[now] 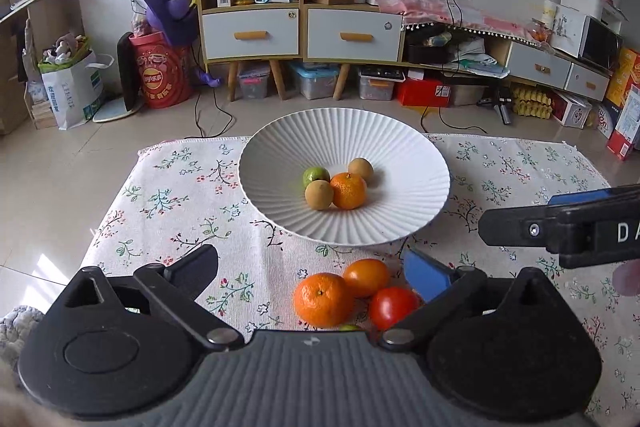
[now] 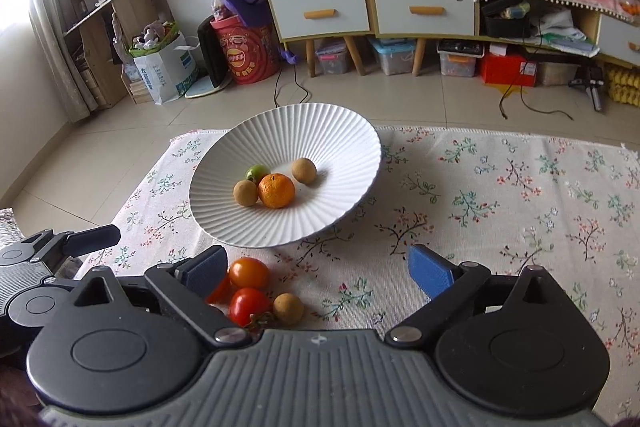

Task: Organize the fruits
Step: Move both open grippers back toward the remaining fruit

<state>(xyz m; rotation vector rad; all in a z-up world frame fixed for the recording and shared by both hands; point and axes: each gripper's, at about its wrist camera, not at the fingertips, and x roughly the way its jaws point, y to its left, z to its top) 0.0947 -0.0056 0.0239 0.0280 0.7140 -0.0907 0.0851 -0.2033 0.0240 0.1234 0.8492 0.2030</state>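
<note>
A white ribbed bowl (image 1: 344, 187) is set on a flowered cloth (image 1: 180, 195) near its far edge. Four fruits are held in the bowl: an orange mandarin (image 1: 349, 190), a green lime (image 1: 315, 176) behind it, and two tan round fruits (image 1: 319, 195), one touching the mandarin's left side and one at the back right.

On the cloth just before the bowl's near rim, a second mandarin (image 1: 323, 299), an orange tomato (image 1: 366, 277) and a red tomato (image 1: 393, 307) are clustered, touching one another. A further tan fruit (image 2: 288, 308) is seen beside the red tomato in the right wrist view only. A green sliver at the lower edge of the cluster is cut off by the gripper body and cannot be identified.

The left gripper (image 1: 316, 279) is held with its jaws spread wide, with the loose cluster between them but not pressed. The right gripper (image 2: 320, 269) is likewise spread wide, gripping nothing; the red and orange tomatoes lie just beside its left finger (image 2: 204, 269), which hides part of another orange fruit.
</note>
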